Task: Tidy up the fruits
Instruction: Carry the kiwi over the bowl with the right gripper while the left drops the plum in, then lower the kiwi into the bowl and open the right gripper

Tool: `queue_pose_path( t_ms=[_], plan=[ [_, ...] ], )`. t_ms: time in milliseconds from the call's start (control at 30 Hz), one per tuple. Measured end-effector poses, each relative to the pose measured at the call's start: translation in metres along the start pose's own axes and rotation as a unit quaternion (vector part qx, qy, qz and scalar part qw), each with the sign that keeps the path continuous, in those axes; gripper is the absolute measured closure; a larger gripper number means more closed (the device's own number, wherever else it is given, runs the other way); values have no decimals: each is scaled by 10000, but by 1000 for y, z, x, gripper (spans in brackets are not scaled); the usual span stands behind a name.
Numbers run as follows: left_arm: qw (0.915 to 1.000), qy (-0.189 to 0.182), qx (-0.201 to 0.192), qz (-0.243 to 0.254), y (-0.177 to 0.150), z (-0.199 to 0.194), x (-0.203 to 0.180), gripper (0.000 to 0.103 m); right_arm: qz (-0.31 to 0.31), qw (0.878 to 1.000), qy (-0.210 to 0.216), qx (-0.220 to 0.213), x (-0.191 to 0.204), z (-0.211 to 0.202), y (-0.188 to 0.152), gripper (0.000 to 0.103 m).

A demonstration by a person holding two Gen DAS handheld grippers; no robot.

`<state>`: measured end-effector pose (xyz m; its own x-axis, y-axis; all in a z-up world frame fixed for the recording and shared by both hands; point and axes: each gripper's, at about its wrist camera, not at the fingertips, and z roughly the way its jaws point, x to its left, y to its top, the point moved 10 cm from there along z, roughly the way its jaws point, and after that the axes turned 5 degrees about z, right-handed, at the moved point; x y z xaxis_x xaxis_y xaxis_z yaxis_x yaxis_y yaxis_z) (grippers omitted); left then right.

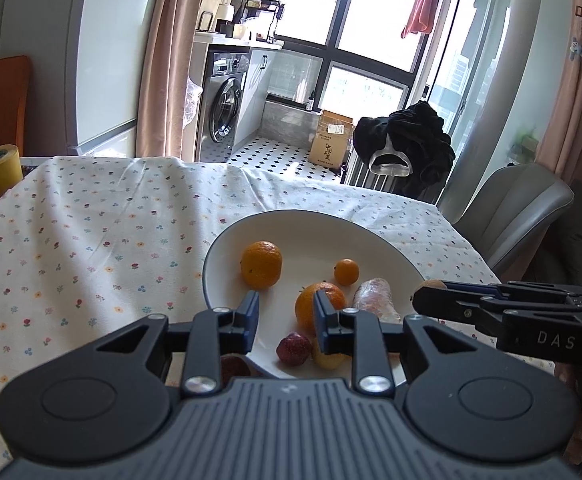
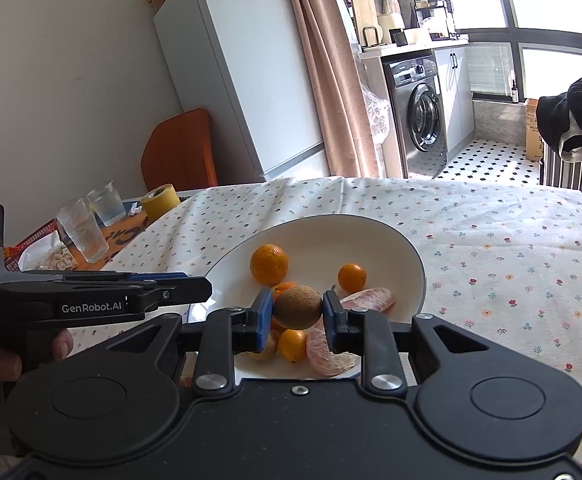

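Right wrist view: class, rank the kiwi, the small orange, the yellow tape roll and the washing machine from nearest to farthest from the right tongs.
1. Kiwi: gripped in the right tongs.
2. Small orange: in the bowl, right.
3. Yellow tape roll: table's far left.
4. Washing machine: beyond the table.

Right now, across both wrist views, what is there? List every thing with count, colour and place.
plate: one, white, on the tablecloth
oranges: at least two large, on the plate
kumquats: at least two, small, orange, on the plate
pomelo pieces: two, pink, peeled, plate's right side
strawberry: one, red, plate's near edge
kiwi: one, brown, held above the plate
tablecloth: one, white, floral
tape: one roll, yellow, far left
cups: two, clear, far left
washer: one, grey, background
fridge: one, white, behind the table
left claw: open, empty, over the plate
right claw: shut on the kiwi
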<state>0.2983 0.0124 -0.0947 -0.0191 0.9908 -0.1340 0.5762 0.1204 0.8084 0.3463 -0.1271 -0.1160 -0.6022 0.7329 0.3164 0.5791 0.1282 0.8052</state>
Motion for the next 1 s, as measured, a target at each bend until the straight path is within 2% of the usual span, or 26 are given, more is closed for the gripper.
queue_pose_path(
  t_ms=[67,133,300,567,733,1000],
  plan=[
    [10000,54,-9,1,-1,-5,3,74,-7,10000,23,-3,2,0,0,78],
    [9999,97,-49,-7,-1,-13,6,66,-16,10000,42,-5,5,-1,0,78],
    [9996,221,-151,-35,-2,-30,13,56,-61,9999,85,-32,14,-3,1,78],
    [9991,353,-217,-79,-5,-50,23,47,-58,9999,30,-82,18,-7,2,78],
    [9986,429,-287,-89,-9,-61,28,38,-102,9999,-21,-99,22,-8,1,78],
    [9981,479,-337,-170,-16,-73,37,36,-202,9997,-25,-93,31,-9,-2,78]
  ],
)
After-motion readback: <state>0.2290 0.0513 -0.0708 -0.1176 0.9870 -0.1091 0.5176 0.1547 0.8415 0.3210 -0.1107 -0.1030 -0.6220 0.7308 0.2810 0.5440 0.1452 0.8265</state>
